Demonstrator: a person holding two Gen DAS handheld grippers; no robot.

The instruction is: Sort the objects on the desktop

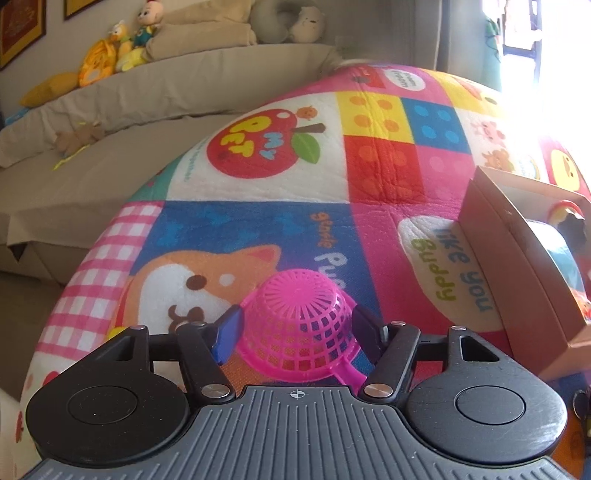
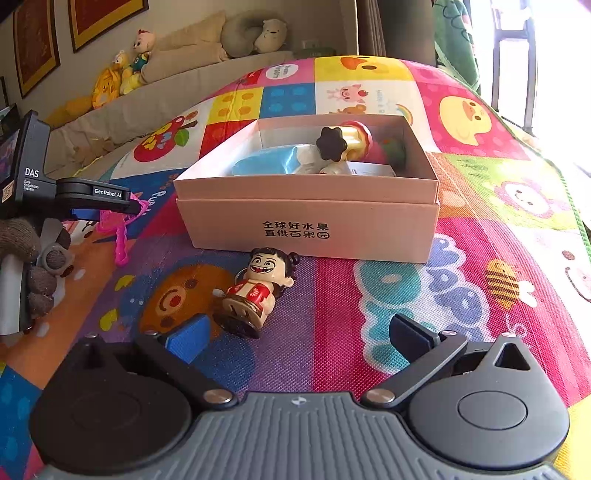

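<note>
My left gripper (image 1: 295,325) is shut on a pink plastic toy strainer (image 1: 299,314), turned bowl-up over the colourful play mat (image 1: 258,166); its handle points back at the camera. The same gripper (image 2: 135,208) and strainer (image 2: 116,229) show at the left of the right wrist view. A tan cardboard box (image 2: 310,218) stands on the mat and holds a blue item (image 2: 262,162) and several toys (image 2: 343,142). The box (image 1: 517,258) is right of my left gripper. My right gripper (image 2: 299,339) is open, just behind a cartoon girl figurine (image 2: 258,288) lying on its back before the box.
A beige sofa (image 1: 110,147) with plush toys (image 1: 110,55) and cushions runs behind the mat. Framed pictures (image 2: 99,18) hang on the wall. A bright window (image 1: 535,55) is at the right.
</note>
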